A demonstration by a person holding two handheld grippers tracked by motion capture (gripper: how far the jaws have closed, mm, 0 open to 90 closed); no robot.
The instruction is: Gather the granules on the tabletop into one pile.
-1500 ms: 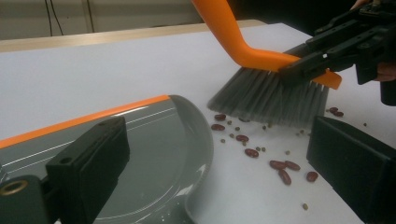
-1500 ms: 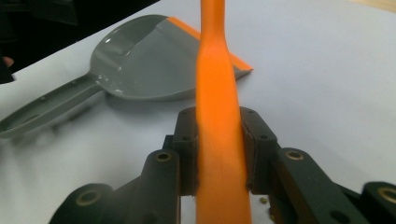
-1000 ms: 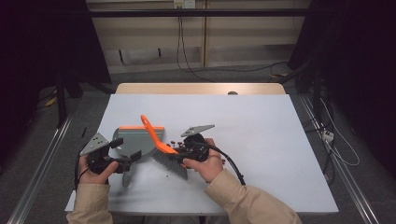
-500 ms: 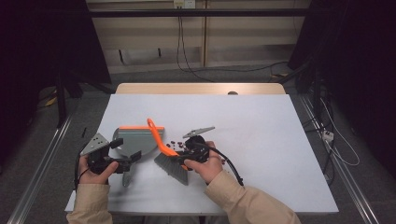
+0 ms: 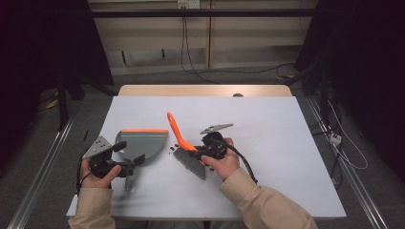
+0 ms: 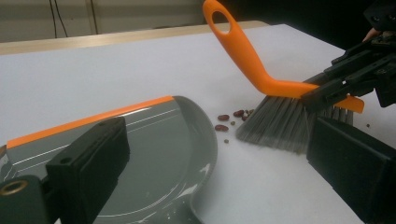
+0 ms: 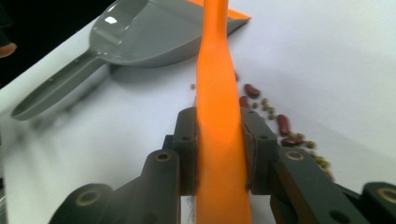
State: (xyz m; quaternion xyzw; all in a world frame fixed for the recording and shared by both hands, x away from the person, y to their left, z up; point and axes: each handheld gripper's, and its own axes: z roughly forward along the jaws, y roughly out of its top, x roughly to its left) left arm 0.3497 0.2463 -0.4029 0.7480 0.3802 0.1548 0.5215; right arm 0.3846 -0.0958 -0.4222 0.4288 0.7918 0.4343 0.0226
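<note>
At the centre of the white table (image 5: 286,143), my right gripper (image 5: 204,151) clamps the orange handle of a hand brush (image 5: 184,148), jaws closed on either flat of it, as the right gripper view makes plain (image 7: 219,154). The grey bristles (image 6: 280,123) rest on the tabletop with the handle slanting up and away, a hold that lets the head drag flat across the surface. Just left of the bristles lies a scatter of red beans and small green ones (image 6: 231,121), between the brush and the grey dustpan (image 5: 141,143). The pan sits flat at near left, its orange-edged lip on the far side and a rounded side wall towards the beans, so it does not yet seem turned to receive them. My left gripper (image 5: 125,164) is at the pan's stub handle on the near side; in the left gripper view its jaws stand apart, one pad (image 6: 88,163) over the pan, the other (image 6: 355,172) out beside the bristles, gripping nothing.
</note>
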